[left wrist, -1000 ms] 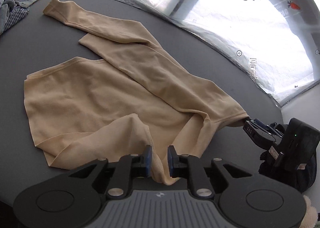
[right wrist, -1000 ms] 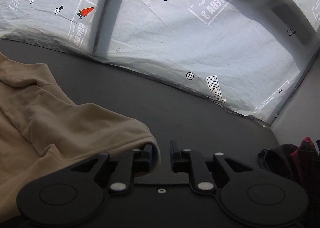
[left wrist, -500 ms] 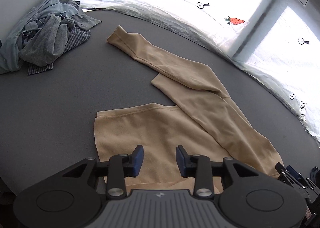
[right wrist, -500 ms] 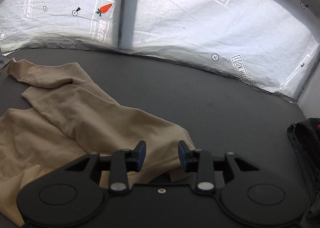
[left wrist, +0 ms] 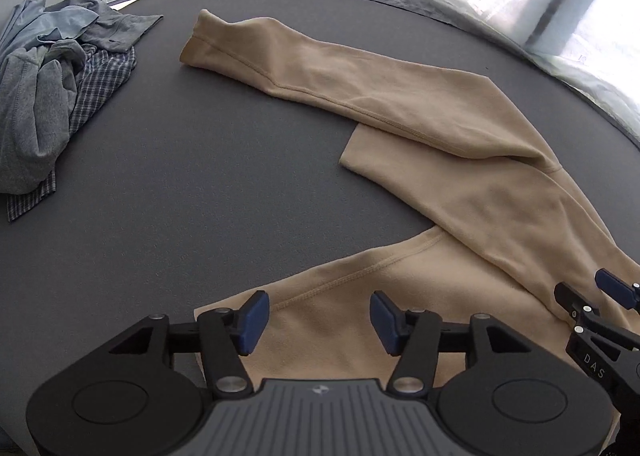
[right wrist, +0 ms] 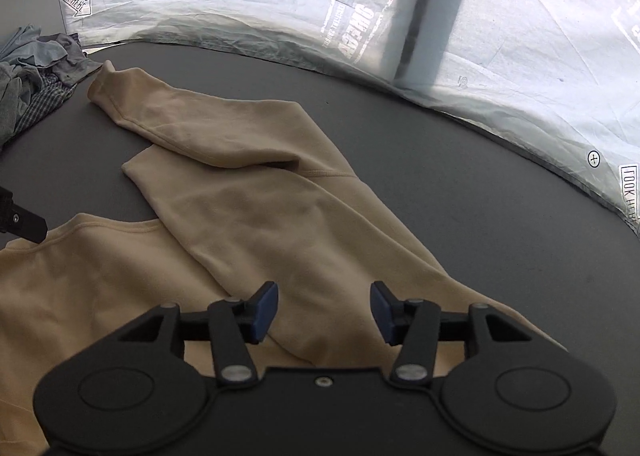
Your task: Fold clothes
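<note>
A tan long-sleeved top (left wrist: 460,184) lies on the dark grey table (left wrist: 200,184), partly folded, with one sleeve (left wrist: 304,68) stretched toward the far left. It also shows in the right wrist view (right wrist: 256,208). My left gripper (left wrist: 318,322) is open and empty, over the top's near left hem. My right gripper (right wrist: 324,310) is open and empty, over the folded-over part of the top. The right gripper's fingers (left wrist: 612,290) show at the right edge of the left wrist view.
A pile of grey, blue and checked clothes (left wrist: 52,96) lies at the table's far left, also seen in the right wrist view (right wrist: 32,76). Crinkled plastic sheeting (right wrist: 480,36) with carrot and arrow stickers runs along the table's far edge.
Both grippers let go of the tan top and opened wide. Both then moved left and forward over the top, so the sleeve and the clothes pile came into view.
</note>
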The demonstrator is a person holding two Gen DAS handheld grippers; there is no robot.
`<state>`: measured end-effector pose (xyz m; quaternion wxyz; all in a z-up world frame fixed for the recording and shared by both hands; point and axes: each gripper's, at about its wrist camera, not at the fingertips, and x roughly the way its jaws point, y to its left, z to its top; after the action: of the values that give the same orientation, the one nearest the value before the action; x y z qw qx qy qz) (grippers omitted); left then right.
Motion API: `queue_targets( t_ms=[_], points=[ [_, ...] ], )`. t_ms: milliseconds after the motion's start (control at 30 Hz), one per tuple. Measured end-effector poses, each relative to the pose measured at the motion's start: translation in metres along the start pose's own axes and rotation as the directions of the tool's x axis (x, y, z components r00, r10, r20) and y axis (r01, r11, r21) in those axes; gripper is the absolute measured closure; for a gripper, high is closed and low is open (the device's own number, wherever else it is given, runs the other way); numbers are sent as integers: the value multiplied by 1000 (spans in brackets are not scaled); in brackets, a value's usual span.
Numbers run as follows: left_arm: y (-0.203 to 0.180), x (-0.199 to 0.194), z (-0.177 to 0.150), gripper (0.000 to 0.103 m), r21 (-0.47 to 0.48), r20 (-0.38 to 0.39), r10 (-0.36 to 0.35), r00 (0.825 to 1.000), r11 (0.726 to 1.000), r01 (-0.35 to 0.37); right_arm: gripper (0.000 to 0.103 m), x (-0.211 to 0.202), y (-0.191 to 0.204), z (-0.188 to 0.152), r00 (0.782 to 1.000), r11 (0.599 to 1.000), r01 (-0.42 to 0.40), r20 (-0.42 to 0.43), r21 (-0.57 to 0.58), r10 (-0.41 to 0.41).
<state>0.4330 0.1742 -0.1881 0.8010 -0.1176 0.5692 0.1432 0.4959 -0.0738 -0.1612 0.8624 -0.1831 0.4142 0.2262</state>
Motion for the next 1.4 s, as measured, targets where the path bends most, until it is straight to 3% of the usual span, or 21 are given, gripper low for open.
queue_targets(
  t_ms=[167,233,267,367,533,667,800,967,1133,1200,1233,1333,1400],
  points=[
    [2,21,-7,43,28,-55,17,998,999,-15,52,19,8,-1,999,1000,8,-47,4,-8],
    [3,26,-12,42,24,-79,26,997,999,-24,73,21,6,0,999,1000,11,-40,16,-10],
    [4,27,-14,42,20,-86,31,996,999,-30,89,19,4,0,999,1000,15,-36,19,-14],
    [3,30,-24,38,-6,-88,52,995,999,-53,99,10,-6,-2,1000,999,0,-3,50,0],
    [-1,26,-35,29,10,-58,85,995,996,-84,101,-18,-22,-4,996,995,13,83,99,-21],
    [-5,24,-41,25,19,-33,111,993,994,-111,101,-54,-47,-7,981,980,87,158,179,-116],
    [-8,23,-47,19,28,-4,135,991,990,-135,101,-95,-87,-20,932,929,248,194,274,-306],
    [-6,26,-49,12,20,2,140,990,990,-140,101,-132,-163,-65,801,742,502,84,444,-592],
    [-4,31,-45,8,13,-5,138,990,990,-138,101,-143,-216,-121,720,561,639,-153,526,-677],
    [-3,32,-45,6,14,-8,139,990,990,-139,99,-137,-223,-136,678,509,706,-264,492,-686],
    [-3,33,-44,6,15,-9,139,990,990,-139,99,-134,-224,-142,671,497,719,-300,487,-678],
    [-3,33,-41,7,13,-25,127,992,992,-127,90,-133,-216,-143,715,509,668,-277,543,-642],
    [-4,31,-37,8,17,-27,101,995,995,-101,84,-127,-205,-135,750,562,629,-229,537,-621]
  ],
)
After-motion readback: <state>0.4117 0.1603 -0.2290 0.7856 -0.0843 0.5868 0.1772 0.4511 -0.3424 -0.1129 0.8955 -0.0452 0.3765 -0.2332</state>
